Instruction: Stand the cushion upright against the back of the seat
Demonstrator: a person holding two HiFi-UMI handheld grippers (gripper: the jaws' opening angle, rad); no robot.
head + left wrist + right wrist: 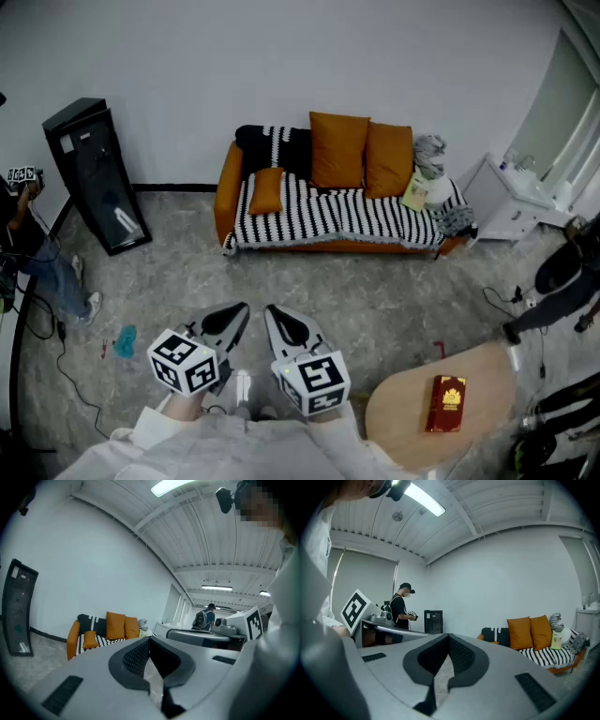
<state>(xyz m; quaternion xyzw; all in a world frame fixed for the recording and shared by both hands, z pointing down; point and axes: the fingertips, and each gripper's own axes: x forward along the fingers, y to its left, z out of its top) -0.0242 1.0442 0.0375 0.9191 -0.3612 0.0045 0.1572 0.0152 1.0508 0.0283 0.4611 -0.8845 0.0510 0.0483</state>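
Head view: cushion task not begun, no closed containers on show

1. Nearest, 6 o'clock: left gripper (236, 314) and right gripper (277, 317), side by side, both with jaws closed on nothing.
2. 4 o'clock: round table (487, 375), bearing one red book (446, 404).
3. Far, 12 o'clock, well apart from both grippers: sofa (225, 192) under a striped throw (347, 214). It holds two large cushions (338, 150) upright against the back, and a small orange cushion (266, 190) at the 9 o'clock end beside the armrest, seemingly low on the seat.

Judged outstanding: approach, grasp, standing it up.
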